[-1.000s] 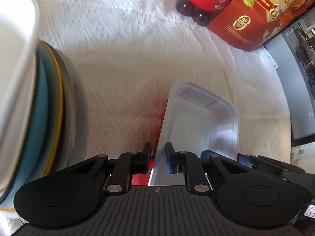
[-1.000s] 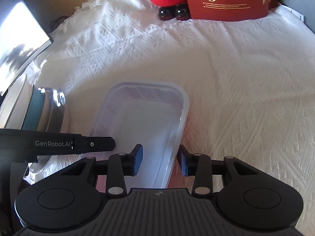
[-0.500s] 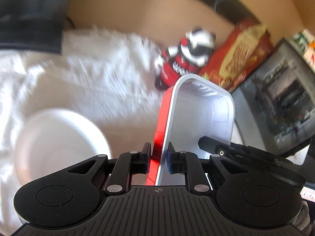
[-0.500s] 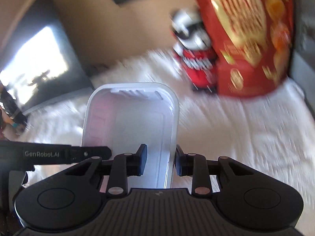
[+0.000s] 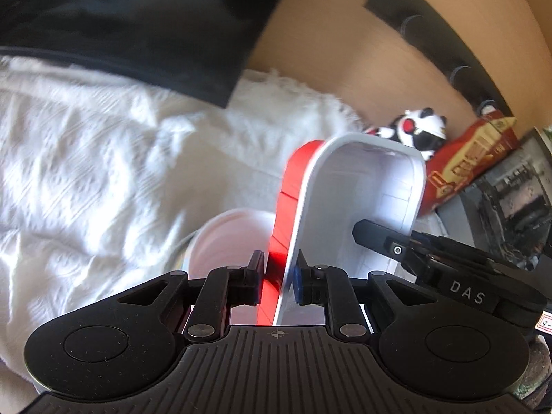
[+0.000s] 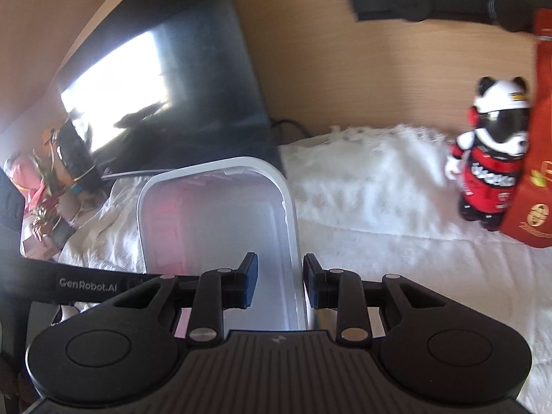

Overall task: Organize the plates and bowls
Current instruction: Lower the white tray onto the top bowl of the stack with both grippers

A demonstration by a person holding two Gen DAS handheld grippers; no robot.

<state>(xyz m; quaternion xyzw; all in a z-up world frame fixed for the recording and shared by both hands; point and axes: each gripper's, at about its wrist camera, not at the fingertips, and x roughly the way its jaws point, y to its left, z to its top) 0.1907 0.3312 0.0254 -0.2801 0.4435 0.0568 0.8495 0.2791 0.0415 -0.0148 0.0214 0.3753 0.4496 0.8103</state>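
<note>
While both claws stayed clamped on its long rims, left claw (image 5: 278, 281) and right claw (image 6: 280, 283), I had lifted the white rectangular plastic dish with red outside (image 5: 358, 207) off the white cloth-covered bench (image 5: 86, 179), above the round white plate (image 5: 234, 241), ready for stacking.

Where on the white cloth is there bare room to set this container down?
The white cloth is bare from the rectangular container across to the panda figure and red bag. The far left, near the dark screen, is cluttered. In the left view, a white bowl sits below.
</note>
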